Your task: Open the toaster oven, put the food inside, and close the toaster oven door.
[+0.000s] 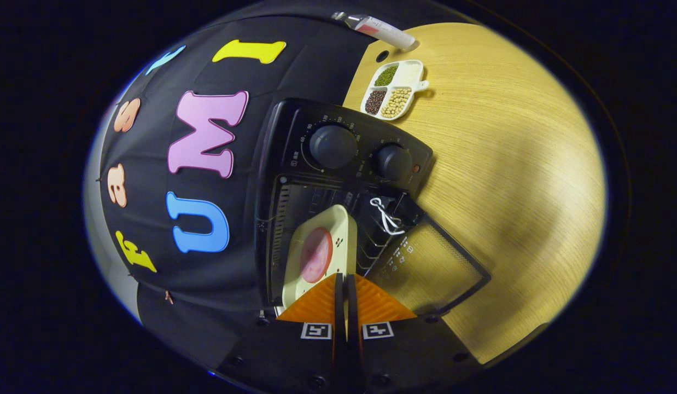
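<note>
Fingers of the gripper (346, 287) are pinched nearly closed on one cream plate's (338, 232) rim; one pink slice (315, 254) is carried into one open toaster oven (338, 164).

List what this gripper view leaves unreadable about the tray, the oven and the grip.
- Tray: its near edge is hidden behind the gripper, whose fingers are closed on it.
- Toaster oven interior: dark, and blocked by the tray; rack depth unclear.
- Dial markings: too small.
- Open door: hinge hidden by the fingers.
</note>
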Demonstrator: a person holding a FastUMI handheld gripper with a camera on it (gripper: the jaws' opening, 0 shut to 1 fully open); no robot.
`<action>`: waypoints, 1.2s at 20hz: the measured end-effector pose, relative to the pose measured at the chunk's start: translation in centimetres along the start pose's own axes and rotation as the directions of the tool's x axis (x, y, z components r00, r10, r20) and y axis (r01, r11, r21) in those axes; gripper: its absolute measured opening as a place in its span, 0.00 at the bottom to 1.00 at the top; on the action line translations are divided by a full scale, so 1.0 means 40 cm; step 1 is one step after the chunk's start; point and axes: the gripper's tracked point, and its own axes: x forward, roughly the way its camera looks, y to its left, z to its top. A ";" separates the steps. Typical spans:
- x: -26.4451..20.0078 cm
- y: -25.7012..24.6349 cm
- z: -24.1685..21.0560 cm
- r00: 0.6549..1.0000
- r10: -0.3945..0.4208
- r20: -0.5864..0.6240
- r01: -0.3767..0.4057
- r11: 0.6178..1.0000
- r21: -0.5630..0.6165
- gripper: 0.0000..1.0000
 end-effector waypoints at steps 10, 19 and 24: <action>0.148 0.035 0.005 0.991 -0.036 0.125 0.037 0.999 -0.001 0.06; 0.100 0.047 -0.004 0.976 -0.040 0.212 0.072 0.987 -0.142 0.68; -0.002 0.037 -0.062 0.978 -0.073 0.198 0.130 0.946 -0.298 0.98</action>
